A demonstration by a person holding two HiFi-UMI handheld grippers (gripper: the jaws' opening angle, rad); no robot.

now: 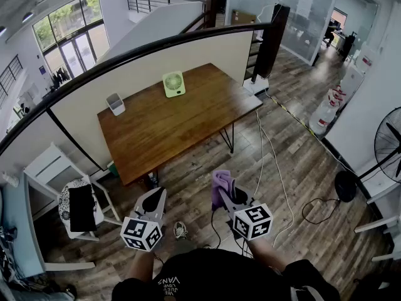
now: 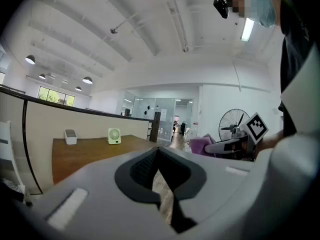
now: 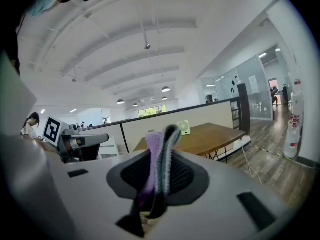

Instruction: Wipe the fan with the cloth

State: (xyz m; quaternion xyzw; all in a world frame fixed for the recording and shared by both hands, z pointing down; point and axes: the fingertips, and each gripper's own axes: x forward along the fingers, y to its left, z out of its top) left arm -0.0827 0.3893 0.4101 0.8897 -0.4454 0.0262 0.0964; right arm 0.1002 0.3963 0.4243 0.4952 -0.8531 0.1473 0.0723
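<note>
A small green fan (image 1: 174, 84) stands upright at the far edge of the wooden table (image 1: 188, 124); it is tiny in the left gripper view (image 2: 114, 136) and the right gripper view (image 3: 184, 128). Both grippers are held over the floor, well short of the table. My right gripper (image 1: 227, 196) is shut on a purple cloth (image 1: 221, 184), and a fold of the cloth (image 3: 159, 154) sticks up between its jaws. My left gripper (image 1: 152, 200) is shut with nothing in it, its jaws closed together (image 2: 159, 156).
A small white box (image 1: 115, 103) stands on the table's far left. A white chair (image 1: 69, 196) with a dark item on it is at the left. Cables (image 1: 270, 162) trail across the wooden floor. A large floor fan (image 1: 390, 144) stands at the right.
</note>
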